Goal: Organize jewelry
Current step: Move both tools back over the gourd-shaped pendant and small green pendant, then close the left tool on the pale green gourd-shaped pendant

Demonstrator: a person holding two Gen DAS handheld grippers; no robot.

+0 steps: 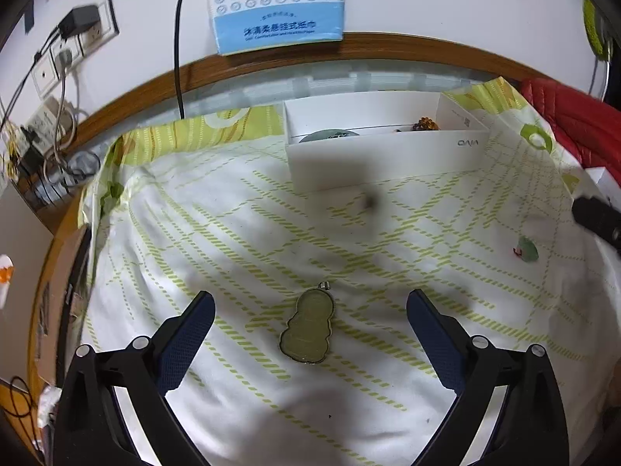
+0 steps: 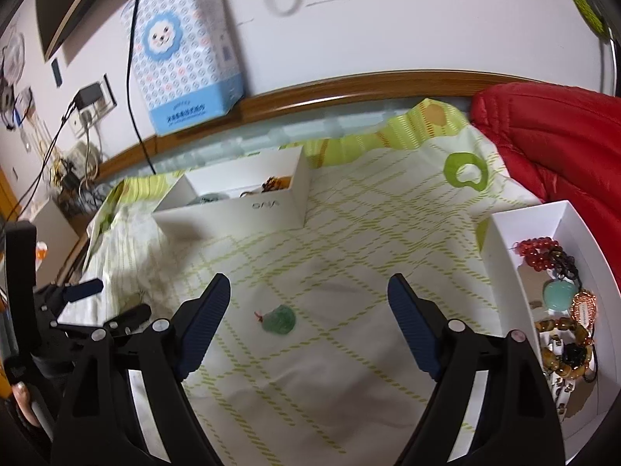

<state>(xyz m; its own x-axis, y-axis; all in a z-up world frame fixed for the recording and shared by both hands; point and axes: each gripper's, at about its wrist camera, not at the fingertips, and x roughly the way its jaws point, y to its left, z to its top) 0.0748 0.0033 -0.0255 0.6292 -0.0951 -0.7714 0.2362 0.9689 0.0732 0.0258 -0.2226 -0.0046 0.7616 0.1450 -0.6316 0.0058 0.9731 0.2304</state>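
1. On the green-checked cloth [image 1: 248, 233], between the fingers of the left gripper [image 1: 310, 310]: framed pendant [image 1: 306, 328], pale olive, gourd-like outline, thin metal rim, small bail at 12 o'clock. Lying flat. Jaws wide apart, nothing held, neither pad touching.
2. Handling, judged: light, stiff, probably stone or glass in metal; polished face likely slippery; chipping possible if dropped on a hard edge, though the cloth is soft. Flat lie leaves little to catch; best purchase across the narrow waist, pads on the rim edges, pressing slightly into the cloth.
3. Between the fingers of the right gripper [image 2: 308, 303], somewhat toward 9 o'clock: small green carved pendant [image 2: 279, 320], translucent, lumpy, short red cord at its 9 o'clock end. Jaws wide apart, empty.
4. Handling, judged: very light, hard, smooth, brittle; rounded bulk stands higher off the cloth, so easier to pinch across the body; cord too thin for a sure hold.
5. At 12 o'clock in the left wrist view: white box [image 1: 388, 155], open top, a green piece and an amber cluster inside.
6. At 3 o'clock in the right wrist view: white tray [image 2: 500, 256] holding red beads, a pale green stone, brown bead bracelets.
7. Both loose pendants well apart from either container; sorting not yet finished.
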